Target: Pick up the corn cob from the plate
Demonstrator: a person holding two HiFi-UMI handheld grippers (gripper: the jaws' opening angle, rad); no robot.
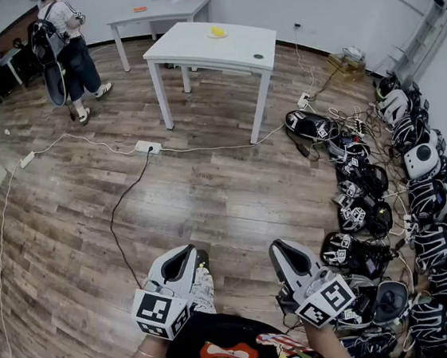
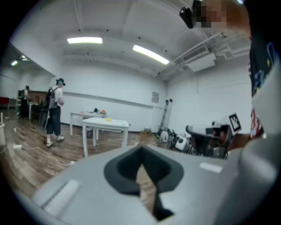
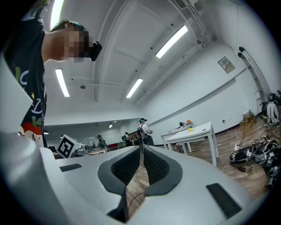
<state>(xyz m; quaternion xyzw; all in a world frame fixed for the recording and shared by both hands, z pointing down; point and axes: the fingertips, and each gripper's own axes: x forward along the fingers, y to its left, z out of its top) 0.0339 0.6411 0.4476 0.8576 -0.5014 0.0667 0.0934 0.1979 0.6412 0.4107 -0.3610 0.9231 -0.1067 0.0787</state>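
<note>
Well apart from the desk [image 1: 192, 48] with the corn [image 1: 217, 31], I am holding my left gripper [image 1: 194, 255] and right gripper [image 1: 279, 248], fingers pressed together, empty.

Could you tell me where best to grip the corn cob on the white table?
Probably across its middle, from above: the corn cob lies low on the white table near its far edge, nothing close beside it. Its long axis is too small to tell.
</note>
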